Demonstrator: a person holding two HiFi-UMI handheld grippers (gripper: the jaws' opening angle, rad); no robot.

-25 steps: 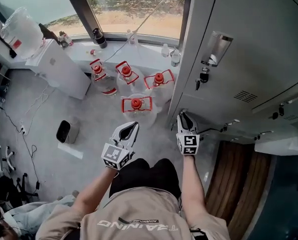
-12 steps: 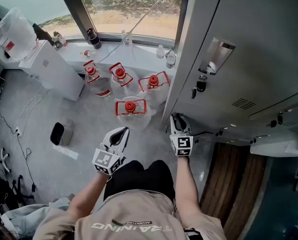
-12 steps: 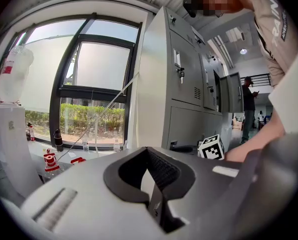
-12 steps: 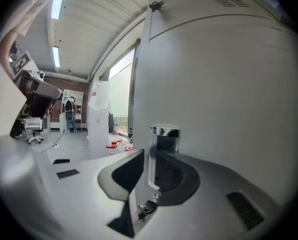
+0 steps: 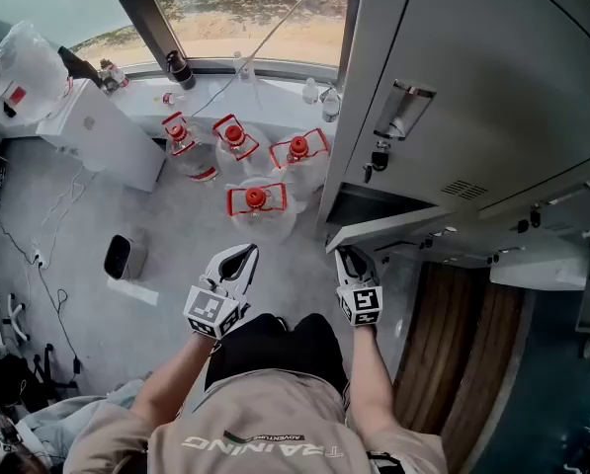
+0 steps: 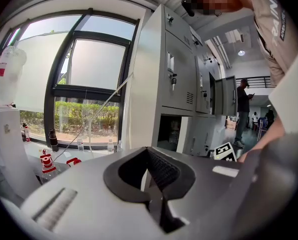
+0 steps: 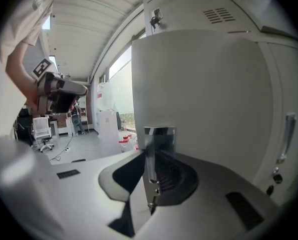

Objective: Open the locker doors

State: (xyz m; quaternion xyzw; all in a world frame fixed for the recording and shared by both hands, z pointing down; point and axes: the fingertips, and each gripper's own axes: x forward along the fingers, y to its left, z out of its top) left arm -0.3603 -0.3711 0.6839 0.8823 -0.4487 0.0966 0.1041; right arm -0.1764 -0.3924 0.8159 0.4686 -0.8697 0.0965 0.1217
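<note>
Since the right gripper (image 7: 153,166) pinches only the slim chrome handle (image 7: 158,136) of the part-open locker door (image 5: 393,227) right ahead of it, a skewed pull could slip free (left gripper (image 5: 237,258), closed empty, idles alongside).

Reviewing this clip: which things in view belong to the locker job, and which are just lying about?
Job:
right claw, shut on the door handle
lower locker door, partly open
upper locker door, closed
left claw, shut, empty

Lying about:
water jugs
black bin
water dispenser
</note>
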